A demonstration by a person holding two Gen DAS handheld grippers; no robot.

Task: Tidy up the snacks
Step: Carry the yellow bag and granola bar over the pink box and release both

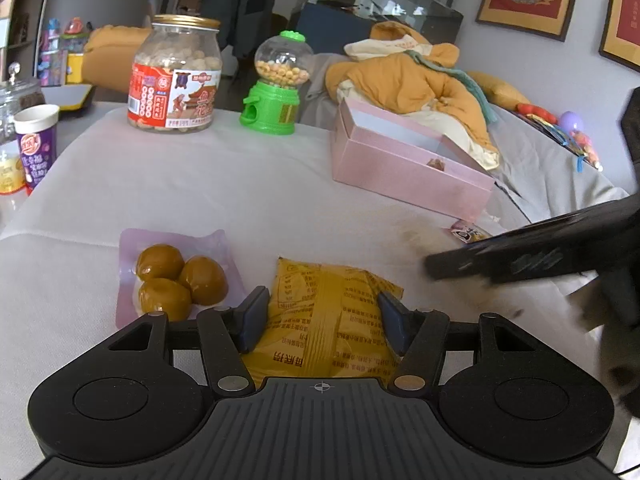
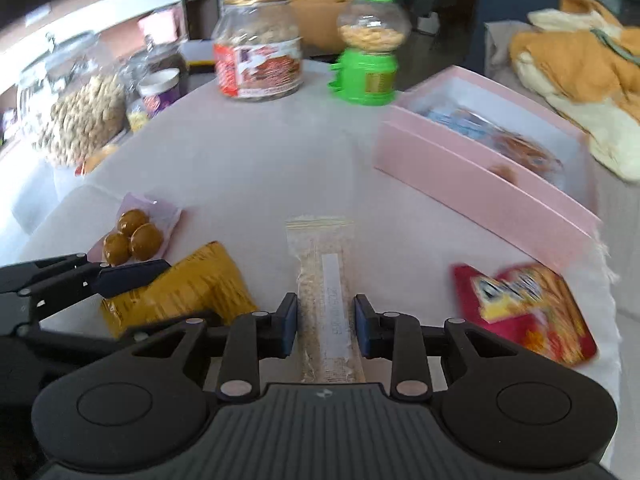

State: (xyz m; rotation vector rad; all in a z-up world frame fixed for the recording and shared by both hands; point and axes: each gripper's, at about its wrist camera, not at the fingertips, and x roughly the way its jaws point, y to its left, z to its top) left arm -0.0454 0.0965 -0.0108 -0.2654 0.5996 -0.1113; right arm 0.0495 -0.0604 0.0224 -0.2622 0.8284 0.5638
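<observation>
On the cloth-covered worktop [image 2: 280,168], the pink box [image 2: 480,196] stands beyond the right gripper [image 2: 325,326], clenched on the clear snack bag [image 2: 324,280], while the left gripper [image 1: 320,316] straddles the yellow packet [image 1: 328,316], released.

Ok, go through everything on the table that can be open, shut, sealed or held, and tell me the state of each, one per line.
Right gripper: shut on the clear snack bar packet.
Left gripper: open, straddling the yellow packet, which lies flat.
Pink box: lid off, snacks inside.
Peanut jar: gold lid on, upright.
Green candy dispenser: upright, partly full.
Egg pouch: sealed, flat.
Red packet: flat on the cloth.
</observation>
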